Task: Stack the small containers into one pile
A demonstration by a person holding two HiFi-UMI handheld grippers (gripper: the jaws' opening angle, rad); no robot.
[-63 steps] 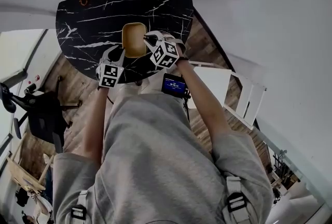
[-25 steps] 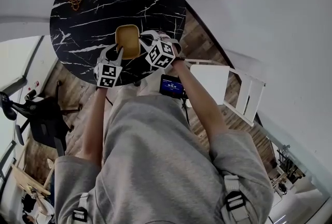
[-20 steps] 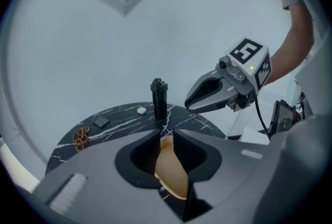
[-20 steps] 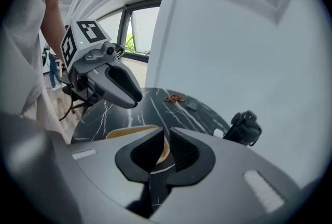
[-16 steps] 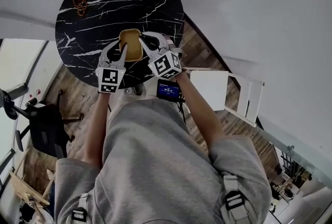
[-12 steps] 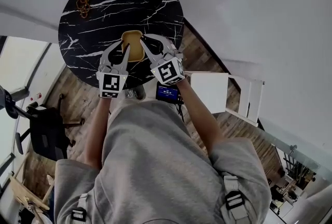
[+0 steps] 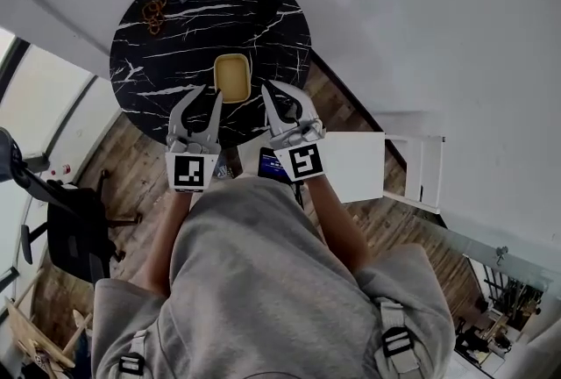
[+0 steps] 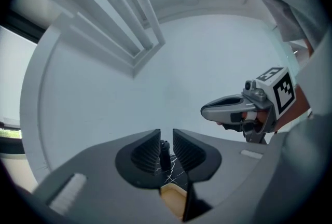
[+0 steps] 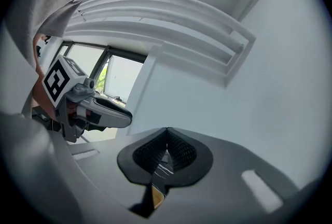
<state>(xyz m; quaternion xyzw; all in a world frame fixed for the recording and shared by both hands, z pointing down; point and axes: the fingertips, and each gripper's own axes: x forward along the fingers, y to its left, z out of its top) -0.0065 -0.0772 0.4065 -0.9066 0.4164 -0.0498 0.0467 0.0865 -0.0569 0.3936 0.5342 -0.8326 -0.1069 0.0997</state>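
The yellow container (image 7: 232,77) sits on the near half of the round black tabletop (image 7: 175,39). Both grippers hover apart from it at the near edge. The left gripper (image 7: 198,96) has its fingers a narrow gap apart with nothing between them, while the right gripper (image 7: 285,98) has its fingers pressed together, empty.

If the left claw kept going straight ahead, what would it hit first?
Likely the container on the table: it shows in the narrow gap of the left gripper. Height is unclear; it might pass above.
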